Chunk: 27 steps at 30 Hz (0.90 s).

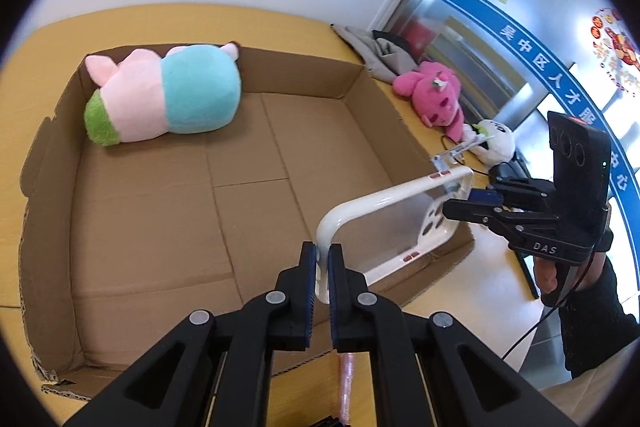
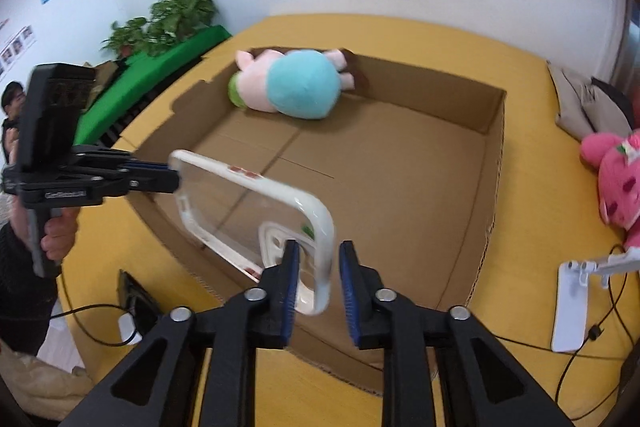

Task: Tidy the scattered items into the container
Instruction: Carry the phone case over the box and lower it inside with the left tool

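A clear phone case with a white rim (image 1: pixel 384 211) hangs in the air over the near right corner of the open cardboard box (image 1: pixel 168 227). My left gripper (image 1: pixel 322 267) is shut on one end of the case. My right gripper (image 2: pixel 318 267) is open around the other end (image 2: pixel 320 255), with its jaws apart and a gap on the right side. In the left wrist view the right gripper (image 1: pixel 476 201) is at the case's far end. A pink, blue and green plush (image 1: pixel 168 95) lies in the box's far corner (image 2: pixel 296 83).
A pink strawberry plush (image 1: pixel 434 93) and a white plush (image 1: pixel 496 141) lie on the yellow table (image 2: pixel 532 227) right of the box, beside a grey bag (image 2: pixel 588 107). A white stand (image 2: pixel 576 303) with cables sits at the right. A black device (image 2: pixel 134 299) lies at the near left.
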Available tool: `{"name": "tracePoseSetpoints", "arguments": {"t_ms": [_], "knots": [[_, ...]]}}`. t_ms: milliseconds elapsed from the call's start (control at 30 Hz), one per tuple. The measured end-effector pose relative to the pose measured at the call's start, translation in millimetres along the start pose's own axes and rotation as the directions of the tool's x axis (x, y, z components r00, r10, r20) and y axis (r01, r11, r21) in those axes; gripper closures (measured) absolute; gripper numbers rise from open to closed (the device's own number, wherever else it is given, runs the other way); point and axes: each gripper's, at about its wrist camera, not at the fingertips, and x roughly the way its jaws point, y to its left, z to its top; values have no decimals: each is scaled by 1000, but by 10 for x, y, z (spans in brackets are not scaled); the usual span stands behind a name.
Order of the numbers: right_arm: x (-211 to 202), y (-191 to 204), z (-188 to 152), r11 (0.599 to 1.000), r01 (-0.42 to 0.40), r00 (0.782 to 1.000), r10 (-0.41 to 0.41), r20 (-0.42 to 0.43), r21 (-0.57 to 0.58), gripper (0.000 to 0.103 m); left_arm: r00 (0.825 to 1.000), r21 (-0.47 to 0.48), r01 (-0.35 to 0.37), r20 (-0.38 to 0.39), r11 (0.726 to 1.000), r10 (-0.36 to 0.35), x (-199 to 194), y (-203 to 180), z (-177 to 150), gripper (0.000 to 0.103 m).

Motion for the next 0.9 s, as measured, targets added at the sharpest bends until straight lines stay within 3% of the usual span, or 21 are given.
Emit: {"name": "tracePoseSetpoints", "arguments": {"t_ms": [400,600,900], "knots": [[401,94,317,999,16,999,-18,31,42,95,993,-48,-116,-18,992,115,-37,382,157,98],[619,184,533,996,-35,999,32,34,85,95,982,-75,-189,-32,979,187,-100,680,395,98],[1042,313,867,986,-57,998,58,-1,156,94,934,-75,-343,-137,936,331,127,1065,679,99]]}}
